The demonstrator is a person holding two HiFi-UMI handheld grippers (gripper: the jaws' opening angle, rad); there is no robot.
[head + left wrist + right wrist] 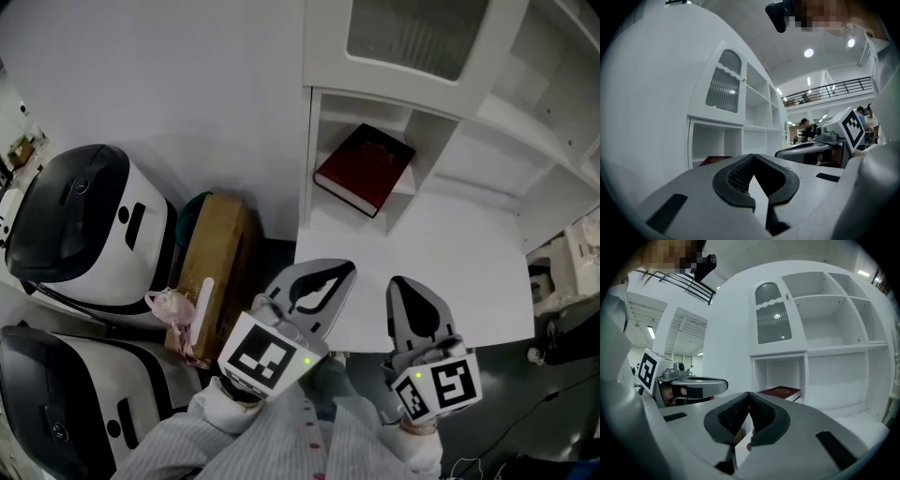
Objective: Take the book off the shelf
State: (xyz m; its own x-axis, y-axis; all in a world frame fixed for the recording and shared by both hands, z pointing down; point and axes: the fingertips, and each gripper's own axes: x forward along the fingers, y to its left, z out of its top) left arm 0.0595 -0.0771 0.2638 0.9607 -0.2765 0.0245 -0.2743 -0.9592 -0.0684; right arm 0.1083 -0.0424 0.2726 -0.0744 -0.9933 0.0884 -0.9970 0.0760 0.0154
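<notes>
Both grippers are closed and empty: the left gripper (323,279) and the right gripper (411,298) each have their jaw tips pressed together with nothing between them. They point level toward the shelf (310,159), side by side and a little apart, the left one slightly nearer the wall. The book (366,169), dark red with a pale page edge, lies flat in the shelf's lowest left compartment, turned at an angle to the opening. Its near corner reaches the front edge and may overhang a little, though I can't be sure from here. Neither gripper touches the book; both sit well short of it, over the near edge of the white ledge (459,267) that runs out in front of the compartments. Above the book's compartment is a cupboard door (408,37) with a ribbed glass pane, and to the right the shelf opens into more bare white compartments. On the floor to the left of the shelf, a brown box (217,267) stands against the wall with a pink thing (169,305) at its side. Beyond it sit two white-and-black machines (84,225). Striped sleeves (244,441) show behind the grippers' marker cubes. In the left gripper view, a few people (806,127) can be seen far off under a railed balcony.
</notes>
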